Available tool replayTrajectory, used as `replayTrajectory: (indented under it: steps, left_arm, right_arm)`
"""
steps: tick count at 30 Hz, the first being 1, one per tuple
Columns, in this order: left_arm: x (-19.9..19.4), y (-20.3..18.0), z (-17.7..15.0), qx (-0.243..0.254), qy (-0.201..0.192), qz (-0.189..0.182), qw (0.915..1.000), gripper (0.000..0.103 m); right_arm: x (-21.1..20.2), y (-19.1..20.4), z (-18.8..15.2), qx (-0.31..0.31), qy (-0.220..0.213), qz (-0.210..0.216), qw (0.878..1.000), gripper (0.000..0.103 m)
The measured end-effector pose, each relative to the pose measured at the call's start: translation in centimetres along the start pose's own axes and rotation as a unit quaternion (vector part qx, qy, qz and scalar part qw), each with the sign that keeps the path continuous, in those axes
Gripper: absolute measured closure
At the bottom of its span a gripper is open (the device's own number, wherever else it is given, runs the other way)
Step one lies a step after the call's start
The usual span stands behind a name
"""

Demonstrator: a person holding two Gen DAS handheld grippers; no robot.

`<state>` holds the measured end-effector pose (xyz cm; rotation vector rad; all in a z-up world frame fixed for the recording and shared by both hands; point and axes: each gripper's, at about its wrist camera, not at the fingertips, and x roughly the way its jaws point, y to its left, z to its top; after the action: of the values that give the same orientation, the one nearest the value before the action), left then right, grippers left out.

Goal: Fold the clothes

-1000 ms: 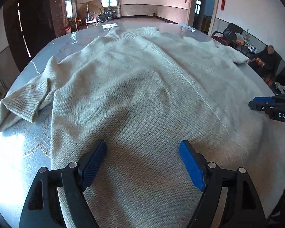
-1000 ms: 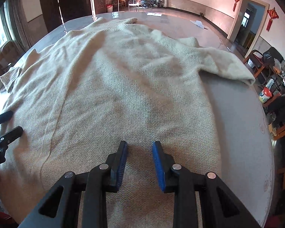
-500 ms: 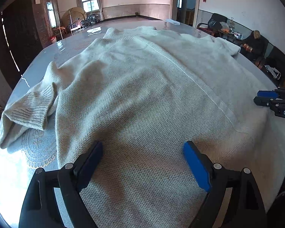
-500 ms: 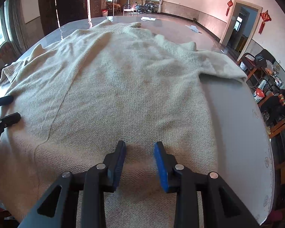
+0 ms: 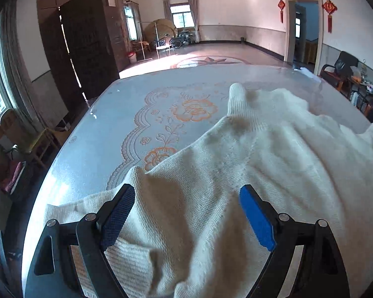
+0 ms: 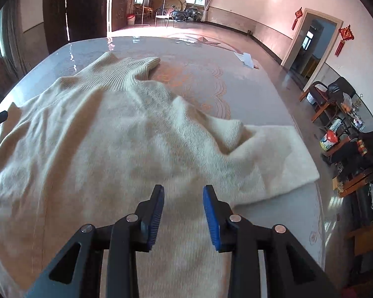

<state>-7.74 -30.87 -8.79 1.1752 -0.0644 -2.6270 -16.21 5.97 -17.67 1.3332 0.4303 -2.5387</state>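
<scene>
Cream knitted sweater, ribbed collar far, rumpled on glossy grey counter with orange floral print. Left gripper jaws wide; right gripper jaws narrow, empty.

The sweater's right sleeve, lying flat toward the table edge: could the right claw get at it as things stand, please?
Probably yes. The right claw is open over the sweater, and the right sleeve lies flat just beyond, with nothing on top.

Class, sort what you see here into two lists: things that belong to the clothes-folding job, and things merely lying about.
Belongs to the job:
cream sweater
left gripper, open
right gripper, open
table it lies on

Just lying about:
folded white paper at the table's far edge
chair across the room
red door ornaments
</scene>
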Motion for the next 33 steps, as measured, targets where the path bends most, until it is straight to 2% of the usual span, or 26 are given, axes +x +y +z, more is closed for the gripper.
replayTrajectory:
  steps: [2, 4, 6, 8, 12, 15, 17, 19, 20, 21, 23, 25, 26, 30, 33]
  left_arm:
    - [1.9, -0.1, -0.3, 0.024, 0.02, 0.045, 0.9985, 0.015]
    - [3.3, 0.0, -0.8, 0.045, 0.009, 0.076, 0.9961, 0.015]
    - [4.2, 0.4, -1.1, 0.06, 0.002, 0.099, 0.9933, 0.006]
    - [4.6, 0.9, -1.1, 0.067, 0.002, 0.112, 0.9914, 0.0]
    - [5.6, 1.9, -1.0, 0.082, 0.001, 0.14, 0.9867, 0.0]
    - [6.2, 2.7, -1.0, 0.094, 0.001, 0.16, 0.9826, 0.0]
    - [5.8, 1.6, -0.7, 0.106, 0.014, 0.187, 0.9764, 0.0]
    - [4.9, 0.2, -0.4, 0.115, 0.015, 0.219, 0.9687, 0.001]
    - [4.5, -0.7, -0.4, 0.114, 0.011, 0.229, 0.9666, 0.001]
    - [4.0, -1.6, -0.4, 0.111, 0.008, 0.238, 0.9648, 0.001]
    - [3.9, -3.4, -0.7, 0.099, 0.021, 0.227, 0.9687, 0.001]
    - [4.6, -5.3, -1.5, 0.105, 0.037, 0.235, 0.9655, 0.001]
    - [4.5, -6.1, -1.8, 0.112, 0.021, 0.255, 0.9603, 0.001]
    - [4.7, -6.3, -2.2, 0.089, 0.005, 0.26, 0.9614, 0.001]
    - [4.7, -6.1, -2.3, 0.081, 0.01, 0.252, 0.9642, 0.0]
  right_arm:
    - [2.1, 0.1, 1.4, -0.003, 0.005, 0.007, 1.0, 0.071]
    - [4.4, 0.2, 2.4, -0.014, 0.016, 0.001, 1.0, 0.071]
    - [6.3, 0.0, 2.8, -0.018, 0.023, -0.01, 1.0, 0.071]
    - [7.2, -1.2, 3.4, 0.004, 0.013, -0.022, 1.0, 0.066]
    - [8.8, -3.8, 4.6, 0.081, 0.005, -0.007, 0.997, 0.062]
    - [8.8, -3.8, 4.8, 0.059, 0.005, 0.005, 0.998, 0.062]
    - [7.7, -4.8, 4.6, 0.056, 0.009, 0.05, 0.997, 0.063]
    - [5.3, -6.9, 4.3, 0.063, -0.03, 0.072, 0.995, 0.064]
    - [4.3, -8.2, 4.2, 0.065, -0.048, 0.07, 0.994, 0.063]
    - [3.7, -9.7, 4.3, 0.066, -0.056, 0.049, 0.995, 0.062]
    - [4.8, -12.5, 4.9, 0.065, -0.029, 0.005, 0.997, 0.062]
    - [6.5, -14.7, 5.5, 0.059, 0.004, -0.029, 0.998, 0.062]
    - [7.5, -15.3, 5.5, 0.051, 0.015, -0.036, 0.998, 0.062]
    - [9.8, -17.4, 4.3, 0.029, 0.035, -0.075, 0.996, 0.061]
    - [9.5, -20.2, 3.0, 0.076, 0.036, -0.117, 0.989, 0.059]
